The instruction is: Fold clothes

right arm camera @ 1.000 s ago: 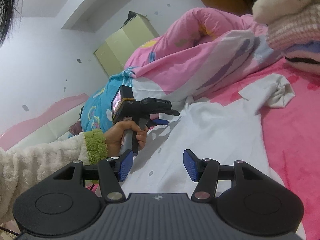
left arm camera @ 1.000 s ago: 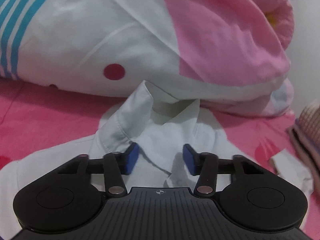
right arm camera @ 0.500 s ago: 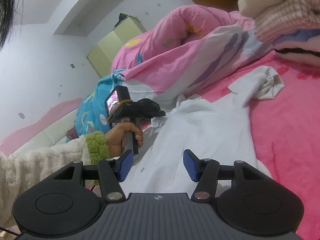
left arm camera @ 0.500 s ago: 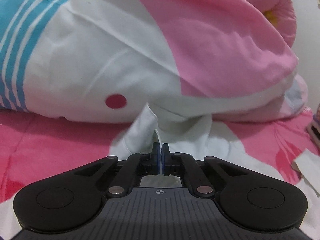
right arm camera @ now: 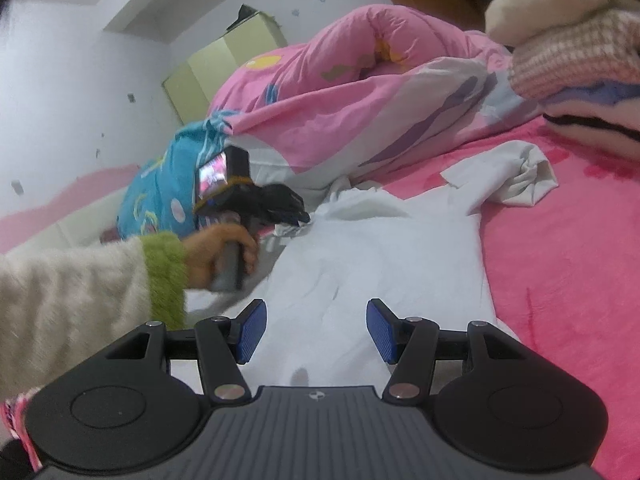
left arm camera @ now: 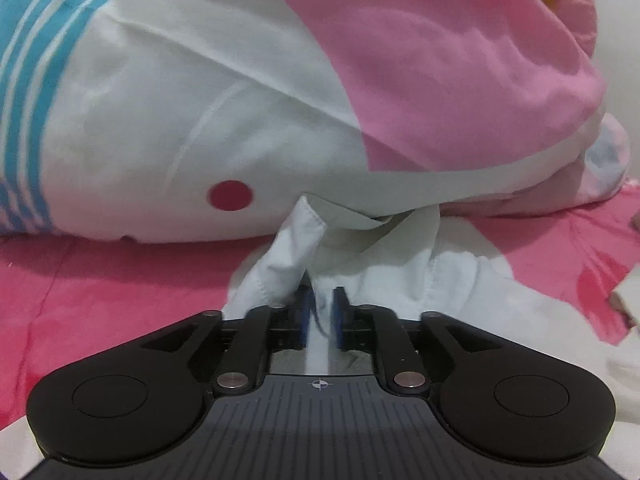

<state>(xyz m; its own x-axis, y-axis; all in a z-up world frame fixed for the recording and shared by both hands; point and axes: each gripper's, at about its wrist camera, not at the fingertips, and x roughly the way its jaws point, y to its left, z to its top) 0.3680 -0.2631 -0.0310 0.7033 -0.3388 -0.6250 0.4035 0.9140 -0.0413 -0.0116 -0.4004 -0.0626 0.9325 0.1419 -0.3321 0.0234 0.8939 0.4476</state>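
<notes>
Currently unfolded: white shirt (right arm camera: 380, 248) spread on bed (right arm camera: 560, 280). Left gripper (left arm camera: 322, 314) fingers opening, collar cloth between them; right gripper (right arm camera: 316, 330) fingers half-open, empty. All folds remain.

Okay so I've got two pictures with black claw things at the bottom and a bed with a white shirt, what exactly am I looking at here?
Those claws are two handheld grippers, one in each of a person's hands. Each carries a camera looking forward along its two blue-padded fingers, so each picture is one gripper's own view. The left gripper is at the collar of the white button-up shirt, which lies spread on the pink bedsheet; its jaws are opening, with shirt cloth between them. The right gripper hovers open over the shirt's lower part, holding nothing. Its view also shows the left hand in a fluffy cream sleeve. Behind lies a bunched pink and white quilt.
</notes>
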